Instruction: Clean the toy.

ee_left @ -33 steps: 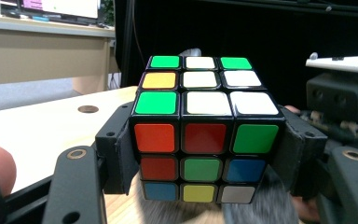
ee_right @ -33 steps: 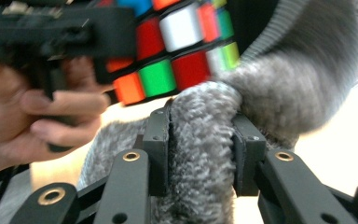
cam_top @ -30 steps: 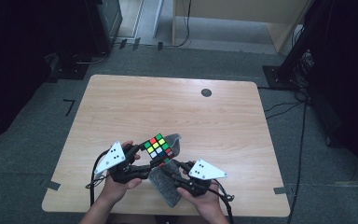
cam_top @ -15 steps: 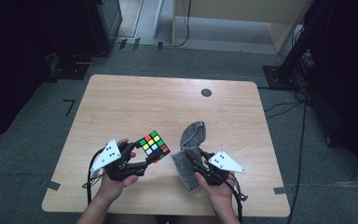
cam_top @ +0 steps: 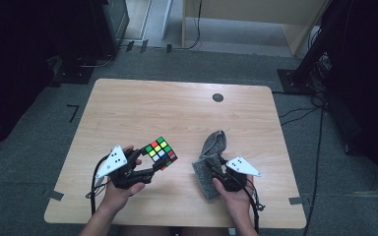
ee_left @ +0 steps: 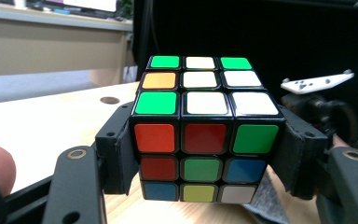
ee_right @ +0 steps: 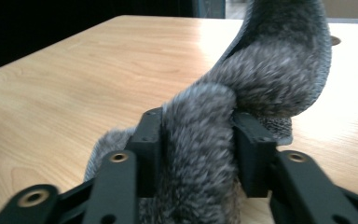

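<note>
grey cloth [cam_top: 211, 160] moved right, scrambled cube [cam_top: 160, 153] gripped

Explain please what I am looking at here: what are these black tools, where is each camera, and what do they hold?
A person sits at a wooden table and holds a hand tool, a gripper, in each hand. One camera looks down from above; one more rides on each gripper, looking along its black fingers. The left gripper is shut on a colourful puzzle cube, held off the table. The right gripper has a grey fuzzy cloth between its fingers, which have just been opening. A small dark round spot marks the table's far side.
</note>
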Tool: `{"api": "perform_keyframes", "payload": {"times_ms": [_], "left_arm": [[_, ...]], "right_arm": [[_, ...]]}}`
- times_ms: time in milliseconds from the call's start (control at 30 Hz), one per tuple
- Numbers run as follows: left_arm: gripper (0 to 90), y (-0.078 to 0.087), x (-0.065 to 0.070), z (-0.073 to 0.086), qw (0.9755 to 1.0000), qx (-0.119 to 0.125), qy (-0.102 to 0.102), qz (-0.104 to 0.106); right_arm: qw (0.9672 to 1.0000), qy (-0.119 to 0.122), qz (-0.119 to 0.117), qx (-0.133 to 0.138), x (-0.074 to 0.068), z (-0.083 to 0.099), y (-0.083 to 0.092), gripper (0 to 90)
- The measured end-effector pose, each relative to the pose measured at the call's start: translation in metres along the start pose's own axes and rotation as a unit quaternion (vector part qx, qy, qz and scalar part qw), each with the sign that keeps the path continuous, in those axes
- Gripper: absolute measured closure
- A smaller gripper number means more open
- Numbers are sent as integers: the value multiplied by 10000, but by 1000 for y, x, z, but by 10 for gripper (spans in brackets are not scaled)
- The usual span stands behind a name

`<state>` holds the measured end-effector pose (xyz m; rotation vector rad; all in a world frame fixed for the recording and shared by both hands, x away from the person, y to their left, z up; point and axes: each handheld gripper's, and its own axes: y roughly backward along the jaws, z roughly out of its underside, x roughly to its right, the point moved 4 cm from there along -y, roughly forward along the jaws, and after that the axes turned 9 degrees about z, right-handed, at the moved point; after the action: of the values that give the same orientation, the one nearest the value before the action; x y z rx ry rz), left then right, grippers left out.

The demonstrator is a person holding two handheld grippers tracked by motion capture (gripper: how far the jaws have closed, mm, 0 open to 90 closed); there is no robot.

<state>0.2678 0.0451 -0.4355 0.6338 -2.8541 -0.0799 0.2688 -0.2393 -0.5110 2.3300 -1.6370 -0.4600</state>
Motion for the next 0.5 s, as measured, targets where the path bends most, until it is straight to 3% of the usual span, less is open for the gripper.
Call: {"api": "perform_keyframes", "payload": {"times_ms": [100,167,267,367,500], "left_arm": [[341,0,-2,0,10000,-23,46,-36],[341,0,-3,0,10000,-29,71,-59],[341,0,-3,0,9999,-37,91,-61],[341,-2,-2,0,9998,-83,125,-99],[341,-8,0,2,9993,-204,250,-200]], "right_arm": [[9998,-137,16,112,5,-5,4,459],[9997,-111,149,176,7,-12,7,374],[9990,-38,183,406,5,-21,14,345],[9971,149,-271,691,-14,-30,19,327],[9913,442,-917,830,-44,-28,18,319]]}}
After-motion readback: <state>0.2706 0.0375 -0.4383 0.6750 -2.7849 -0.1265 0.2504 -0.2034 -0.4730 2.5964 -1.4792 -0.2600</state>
